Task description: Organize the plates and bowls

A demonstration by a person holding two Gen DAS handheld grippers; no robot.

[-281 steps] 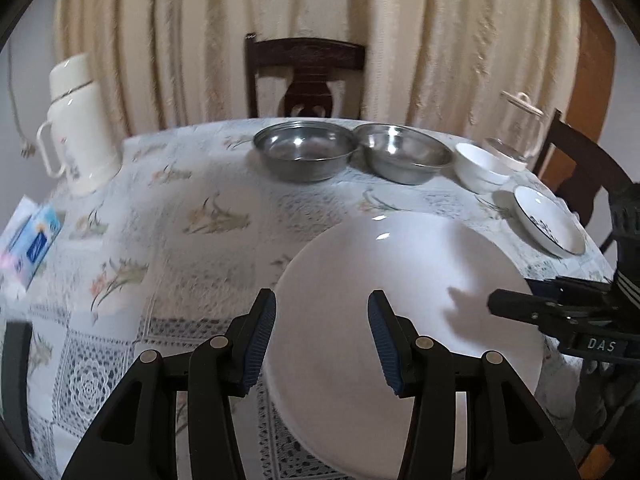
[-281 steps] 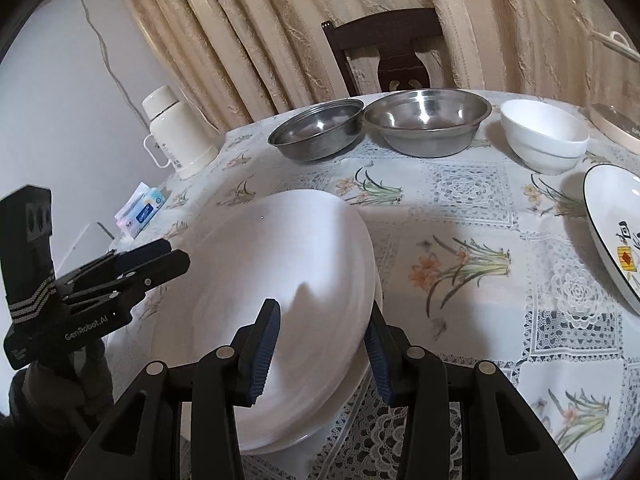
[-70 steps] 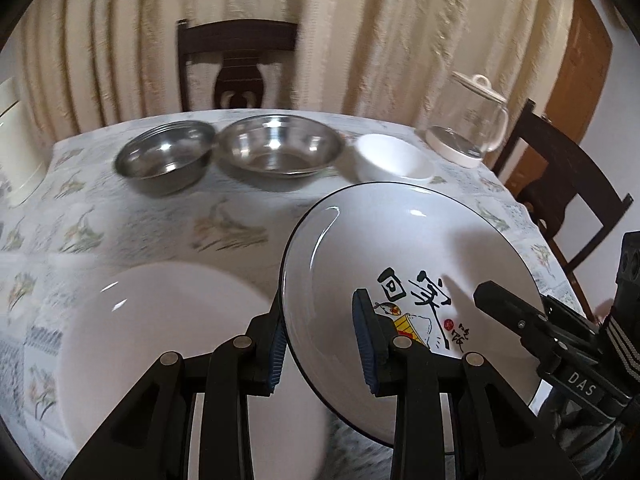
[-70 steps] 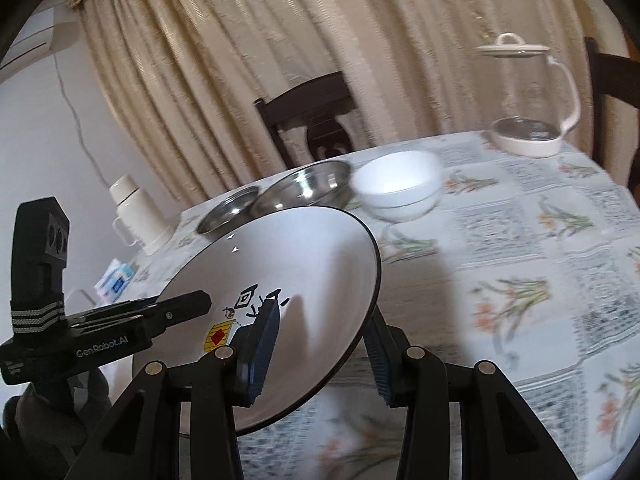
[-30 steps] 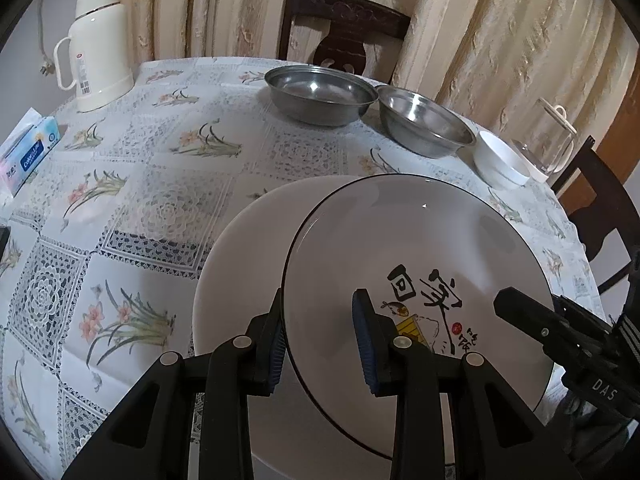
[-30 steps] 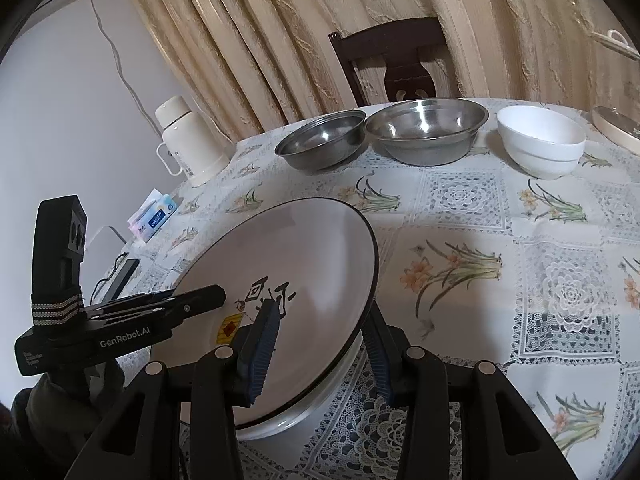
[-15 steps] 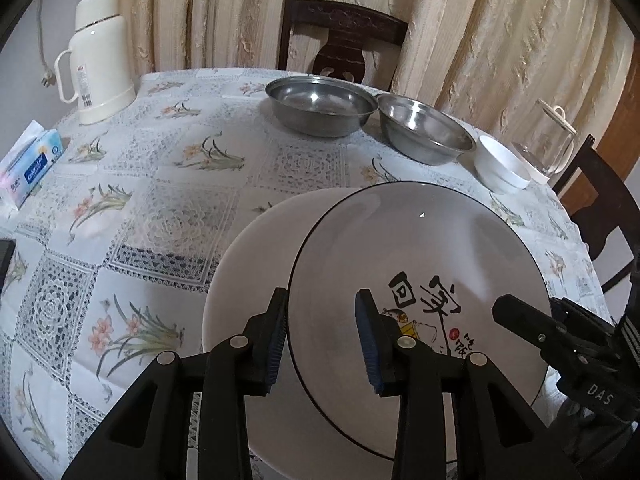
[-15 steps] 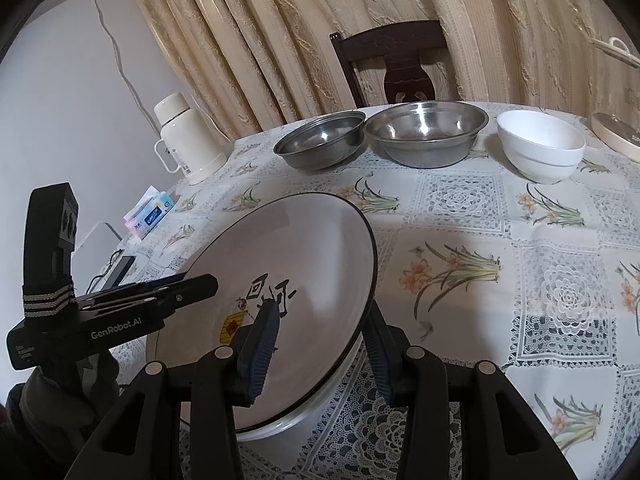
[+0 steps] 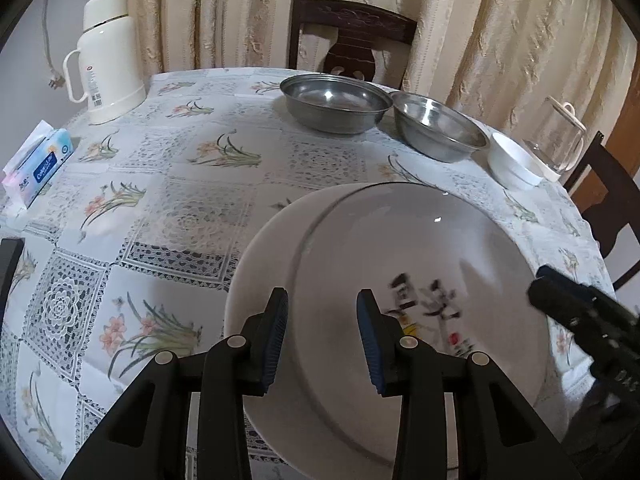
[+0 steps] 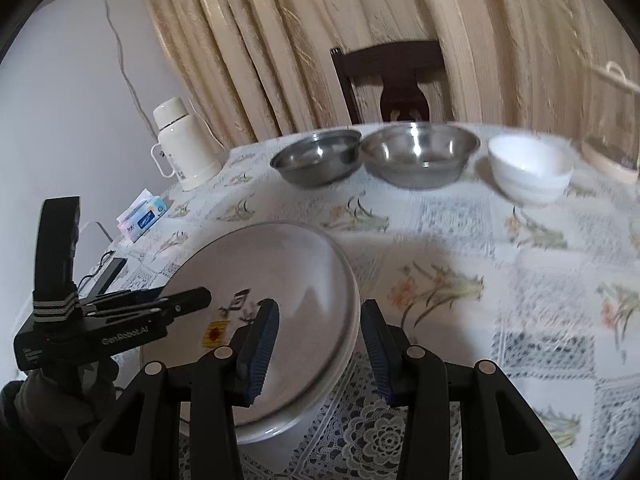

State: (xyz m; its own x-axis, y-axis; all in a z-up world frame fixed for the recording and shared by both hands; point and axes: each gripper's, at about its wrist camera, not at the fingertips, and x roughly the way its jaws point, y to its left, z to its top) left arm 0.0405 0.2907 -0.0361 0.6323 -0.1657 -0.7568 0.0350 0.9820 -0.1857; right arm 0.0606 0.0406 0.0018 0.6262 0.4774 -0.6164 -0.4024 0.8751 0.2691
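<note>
Left gripper (image 9: 322,336): jaws parted, nothing between them, hovering over the near rim of the printed plate (image 9: 420,280). Right gripper (image 10: 316,344): also spread, straddling that plate's right edge without pinching it, as far as can be told.

Printed plate sits on the larger white plate (image 9: 256,280), near table edge. Two steel bowls (image 10: 316,156) (image 10: 420,152) and a white bowl (image 10: 528,168) stand in a row at the far side, apart from the stack.

Handling, judged: plates are glazed ceramic, so stiff, fairly heavy, slick and chip-prone; best pinched at the rim, one side each. Steel bowls are probably light and tough and should nest.

Left view alone shows the glass kettle (image 9: 556,140) whole, beside the white bowl. Right view alone shows the phone (image 10: 108,272) at the table's left edge, and the left gripper's body.
</note>
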